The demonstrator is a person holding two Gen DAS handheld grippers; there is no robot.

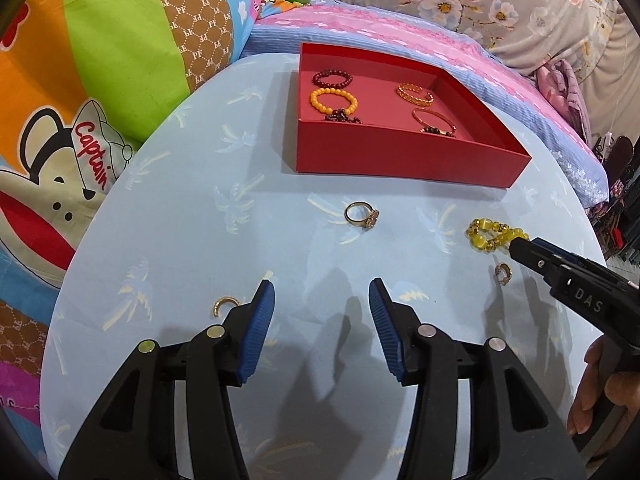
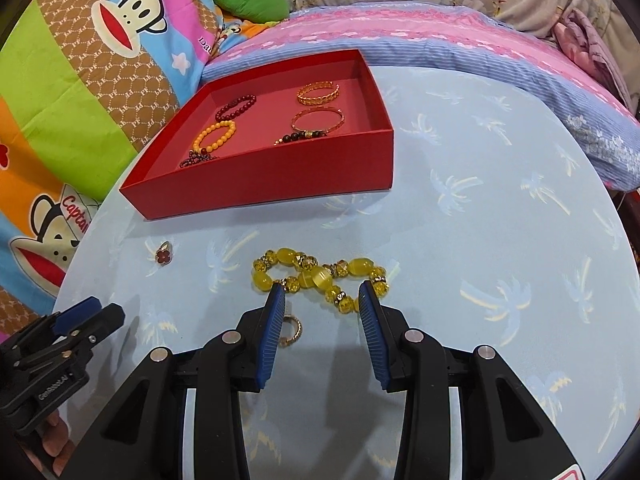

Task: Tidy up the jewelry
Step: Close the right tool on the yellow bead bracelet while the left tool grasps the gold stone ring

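Note:
My left gripper (image 1: 321,292) hangs open over bare blue cloth, nothing between its fingers. A gold hoop earring (image 1: 225,305) lies just outside its left finger, and a gold ring (image 1: 362,214) with a red flower top (image 2: 163,256) lies ahead of it. My right gripper (image 2: 322,292) is open too, low over the near beads of a yellow bead bracelet (image 2: 320,276), its pads not pressing them. A second gold hoop earring (image 2: 292,330) lies by its left finger. The red box (image 2: 260,184) behind holds several bracelets and bangles.
The round table (image 1: 180,220) has a pale blue palm-print cloth. Colourful cartoon bedding (image 1: 100,80) rises at its left and a pink and blue pillow (image 2: 480,44) at the back. A hand (image 1: 596,392) holds the right gripper (image 1: 518,250); the left gripper (image 2: 106,309) shows at lower left.

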